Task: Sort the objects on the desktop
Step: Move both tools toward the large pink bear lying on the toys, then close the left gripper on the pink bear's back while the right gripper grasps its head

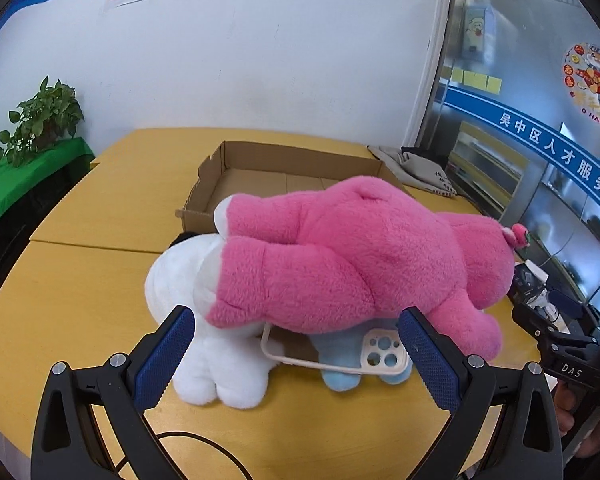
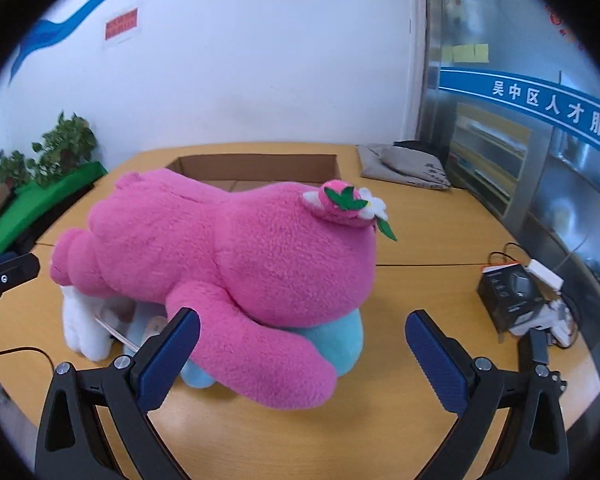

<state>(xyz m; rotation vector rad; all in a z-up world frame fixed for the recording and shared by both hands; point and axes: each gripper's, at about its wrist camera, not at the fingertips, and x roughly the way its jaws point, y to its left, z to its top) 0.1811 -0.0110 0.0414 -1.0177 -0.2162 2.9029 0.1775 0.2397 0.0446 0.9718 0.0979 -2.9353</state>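
Note:
A big pink plush bear [image 1: 352, 252] [image 2: 228, 252] lies face down across a pile on the yellow table [image 1: 80, 300]. Under it are a white plush toy [image 1: 204, 344] [image 2: 84, 328], a light blue plush toy [image 1: 340, 364] [image 2: 336, 340] and a cream phone case [image 1: 364, 354]. My left gripper [image 1: 296, 340] is open, its blue pads just short of the bear's legs and the phone case. My right gripper [image 2: 304, 340] is open too, with the bear's arm reaching between its fingers. A shallow open cardboard box [image 1: 284, 168] [image 2: 256, 168] stands behind the pile.
A grey cloth bag [image 1: 420, 172] [image 2: 404, 168] lies at the back right corner. A black box with cables and white adapters [image 2: 516, 296] sits on the right. Potted plants on a green shelf [image 1: 32, 148] stand to the left. A black cable [image 1: 204, 444] crosses the near edge.

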